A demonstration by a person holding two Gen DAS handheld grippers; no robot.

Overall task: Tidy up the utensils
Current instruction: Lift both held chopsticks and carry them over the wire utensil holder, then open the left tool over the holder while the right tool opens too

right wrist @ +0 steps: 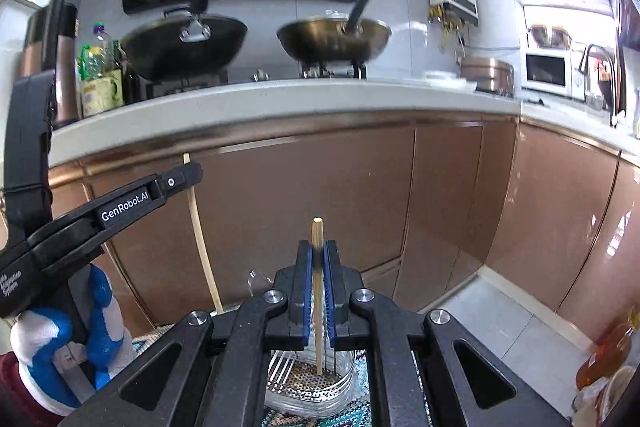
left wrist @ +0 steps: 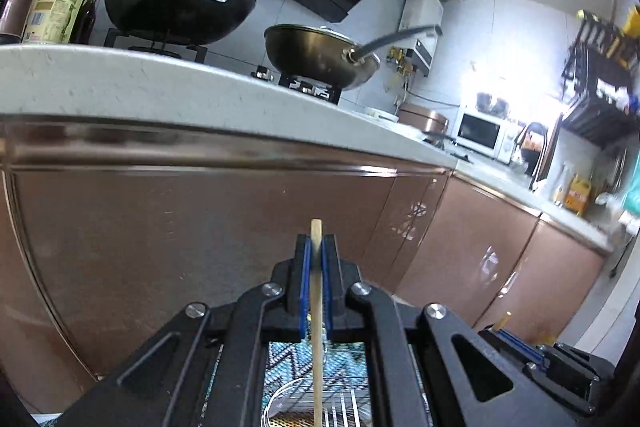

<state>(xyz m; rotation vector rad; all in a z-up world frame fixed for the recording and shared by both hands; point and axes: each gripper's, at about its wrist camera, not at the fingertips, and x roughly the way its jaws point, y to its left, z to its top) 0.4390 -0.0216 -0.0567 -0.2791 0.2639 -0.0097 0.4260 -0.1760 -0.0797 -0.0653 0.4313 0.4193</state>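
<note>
So here we've got one pale wooden chopstick (left wrist: 317, 291) clamped upright in the left gripper (left wrist: 316, 247), jaws squeezed tight on it, and a second pale wooden chopstick (right wrist: 318, 291) pinched the same way in the right gripper (right wrist: 318, 255). Both sticks poke up past the blue pads (right wrist: 329, 279) and hang down toward a perforated metal drainer basket with wire sides (right wrist: 312, 383), which sits on a teal patterned woven mat (right wrist: 356, 411) below us, in front of the copper-brown glossy cabinet doors (right wrist: 320, 187). In the right wrist view the lower tip of that chopstick looks to be right at the basket's perforated bottom, though we can't tell if it's actually touching. In that same view the left gripper shows at the side with a hand in a blue and white glove (right wrist: 72, 339) on it. Our guess is the step is dropping both sticks into the basket together. To do it well, we'd keep them vertical, line the tips over the same compartment, lower until they bottom out, and only then let go, so they don't tip or bounce out.
</note>
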